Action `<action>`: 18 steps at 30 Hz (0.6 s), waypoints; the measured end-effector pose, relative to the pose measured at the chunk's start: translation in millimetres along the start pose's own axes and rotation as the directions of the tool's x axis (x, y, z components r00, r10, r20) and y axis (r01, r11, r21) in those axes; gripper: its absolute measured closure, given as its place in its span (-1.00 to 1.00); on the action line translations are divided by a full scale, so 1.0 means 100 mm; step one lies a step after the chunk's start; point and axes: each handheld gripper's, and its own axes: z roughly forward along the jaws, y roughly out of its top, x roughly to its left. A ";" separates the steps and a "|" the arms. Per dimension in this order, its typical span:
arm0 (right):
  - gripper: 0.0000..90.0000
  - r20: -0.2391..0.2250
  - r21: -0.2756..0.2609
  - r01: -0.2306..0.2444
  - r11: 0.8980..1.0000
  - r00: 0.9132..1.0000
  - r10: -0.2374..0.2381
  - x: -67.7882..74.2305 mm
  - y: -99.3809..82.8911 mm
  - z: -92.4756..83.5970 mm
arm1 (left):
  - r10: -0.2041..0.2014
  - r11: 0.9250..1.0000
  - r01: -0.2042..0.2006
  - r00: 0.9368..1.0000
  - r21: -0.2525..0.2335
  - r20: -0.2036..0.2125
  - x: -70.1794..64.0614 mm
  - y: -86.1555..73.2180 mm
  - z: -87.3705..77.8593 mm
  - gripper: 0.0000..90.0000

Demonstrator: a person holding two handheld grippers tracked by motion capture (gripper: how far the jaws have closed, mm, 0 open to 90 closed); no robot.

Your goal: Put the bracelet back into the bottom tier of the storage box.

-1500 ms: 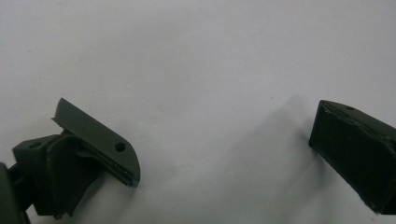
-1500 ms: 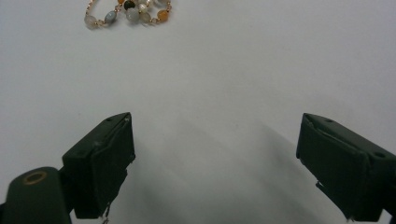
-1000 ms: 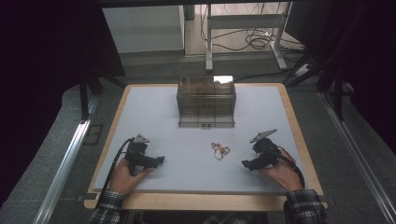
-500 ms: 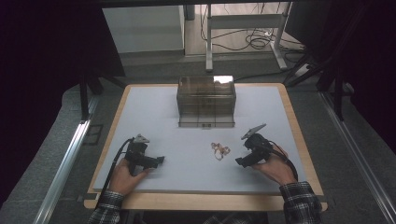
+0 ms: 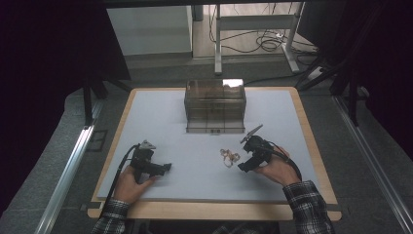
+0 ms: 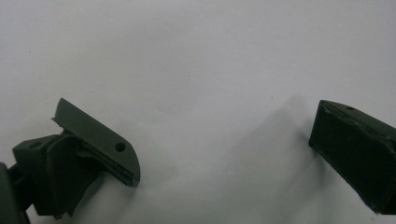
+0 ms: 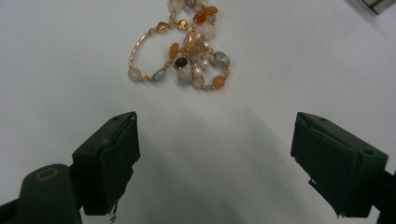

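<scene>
beaded bracelet (image 7: pixel 187 51) lies just ahead of the right gripper (image 7: pixel 215 158) — jaws spread wide, nothing between.

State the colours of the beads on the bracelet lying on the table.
The bracelet has orange, grey, whitish and dark beads on gold links, clearest in the right gripper view.

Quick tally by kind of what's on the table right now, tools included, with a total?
Beaded bracelet: 1
Clear brown-tinted box: 1
Hand-held tools: 2, the left tool and the right tool, both open and holding nothing
Total: 4
</scene>
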 end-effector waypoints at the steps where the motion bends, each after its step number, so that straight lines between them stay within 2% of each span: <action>1: -0.66 0.000 0.000 0.000 1.000 1.000 0.000 0.00 0.00 0.00 | 0.000 1.000 0.000 1.000 0.000 0.000 0.00 0.00 0.00 -1.00; 13: -0.66 -0.021 0.054 0.045 0.998 0.999 -0.044 0.07 0.25 0.13 | 0.000 1.000 0.000 1.000 0.000 0.001 0.00 0.00 0.00 -1.00; 18: -0.66 -0.029 0.093 0.077 0.993 0.997 -0.075 0.12 0.36 0.22 | 0.000 1.000 0.000 1.000 -0.001 0.000 0.00 0.00 0.00 -1.00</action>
